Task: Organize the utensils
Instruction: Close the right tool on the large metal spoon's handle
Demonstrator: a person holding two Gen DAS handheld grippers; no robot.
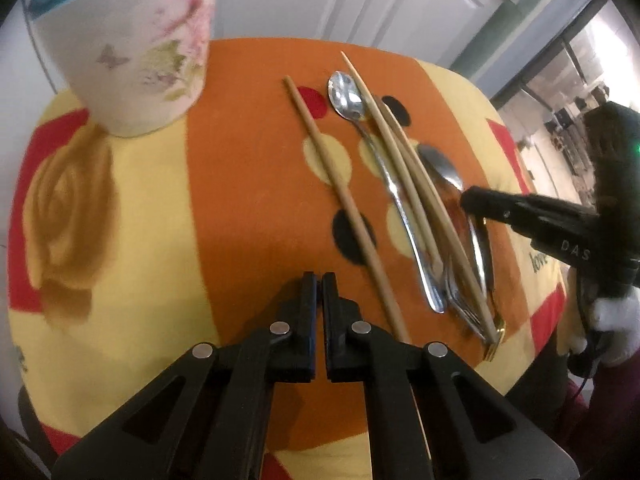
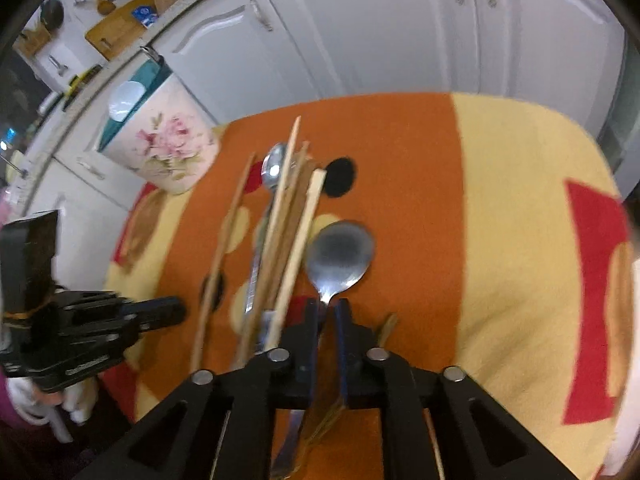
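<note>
Utensils lie in a loose bundle on an orange and yellow cloth: a small spoon, several wooden chopsticks, forks and a large spoon. One chopstick lies apart on the left. A floral cup stands at the far left. My left gripper is shut on nothing, above bare cloth just left of the lone chopstick. My right gripper straddles the large spoon's neck with a narrow gap between its jaws; the spoon rests on the cloth.
White cabinet doors stand right behind the table's far edge. A gold-coloured fork pokes out at the bundle's near end. A white-gloved hand holds the right gripper's handle. Bare yellow cloth stretches right of the bundle.
</note>
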